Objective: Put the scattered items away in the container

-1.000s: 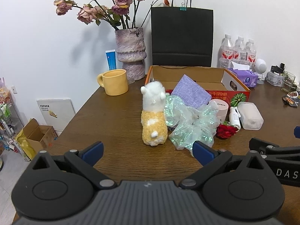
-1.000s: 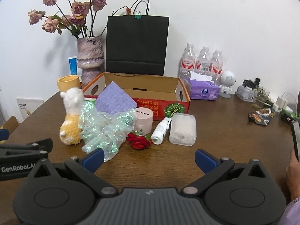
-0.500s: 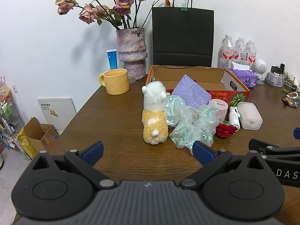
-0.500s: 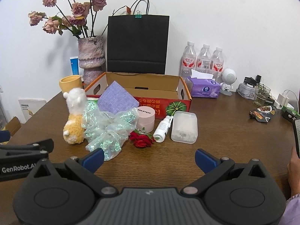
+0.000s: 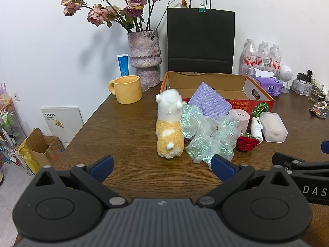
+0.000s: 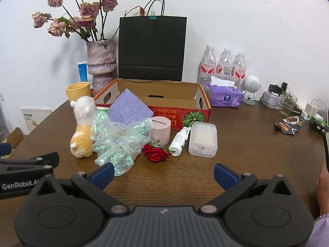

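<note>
An open cardboard box (image 6: 156, 94) (image 5: 207, 82) stands at the table's back. In front of it lie a plush alpaca (image 5: 169, 129) (image 6: 82, 127), an iridescent wrap (image 5: 207, 135) (image 6: 117, 142), a purple cloth (image 6: 129, 109) leaning on the box, a pink jar (image 6: 160, 129), a red rose (image 6: 155, 153), a white spray bottle (image 6: 180, 141) and a clear plastic case (image 6: 203, 140). My left gripper (image 5: 162, 167) is open and empty, just short of the alpaca. My right gripper (image 6: 163, 174) is open and empty, short of the rose.
A yellow mug (image 5: 127, 89), a vase of dried roses (image 5: 145, 57), a black paper bag (image 5: 200, 41), water bottles (image 6: 224, 65), a tissue pack (image 6: 225, 96), a white speaker and snack packets (image 6: 290, 124) stand around. The table's left edge drops to the floor.
Both grippers have drawn back slightly from the items and stay open. Nothing on the table has moved.
</note>
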Tool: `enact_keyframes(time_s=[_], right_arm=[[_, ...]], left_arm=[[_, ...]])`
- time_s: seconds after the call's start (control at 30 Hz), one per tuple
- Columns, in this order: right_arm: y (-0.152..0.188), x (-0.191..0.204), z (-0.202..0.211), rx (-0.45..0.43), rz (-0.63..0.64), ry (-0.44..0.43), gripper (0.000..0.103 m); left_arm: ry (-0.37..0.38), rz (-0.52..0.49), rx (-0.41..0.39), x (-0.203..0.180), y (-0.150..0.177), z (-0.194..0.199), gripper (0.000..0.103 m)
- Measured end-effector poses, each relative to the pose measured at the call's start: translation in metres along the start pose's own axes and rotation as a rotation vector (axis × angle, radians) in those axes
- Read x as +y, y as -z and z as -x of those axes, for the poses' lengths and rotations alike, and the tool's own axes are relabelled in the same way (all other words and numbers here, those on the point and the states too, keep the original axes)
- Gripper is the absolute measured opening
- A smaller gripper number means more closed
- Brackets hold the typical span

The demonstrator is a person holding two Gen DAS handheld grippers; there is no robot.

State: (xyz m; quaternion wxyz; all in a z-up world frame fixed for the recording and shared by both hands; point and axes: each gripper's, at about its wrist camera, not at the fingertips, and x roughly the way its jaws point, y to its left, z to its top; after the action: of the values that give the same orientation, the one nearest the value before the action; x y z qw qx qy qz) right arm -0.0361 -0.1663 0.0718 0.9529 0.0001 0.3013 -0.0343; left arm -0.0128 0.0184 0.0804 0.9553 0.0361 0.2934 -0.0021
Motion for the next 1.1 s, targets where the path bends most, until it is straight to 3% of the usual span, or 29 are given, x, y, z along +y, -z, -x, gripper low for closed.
enact_keyframes(time_s=[1.1], right_arm=[[0.0015,-0.0021,-0.0067,0.016,-0.005,0.003,0.103]], left_arm=[[0.0,-0.002,0.01,-0.0031,-0.0017,-0.0077,0.103]])
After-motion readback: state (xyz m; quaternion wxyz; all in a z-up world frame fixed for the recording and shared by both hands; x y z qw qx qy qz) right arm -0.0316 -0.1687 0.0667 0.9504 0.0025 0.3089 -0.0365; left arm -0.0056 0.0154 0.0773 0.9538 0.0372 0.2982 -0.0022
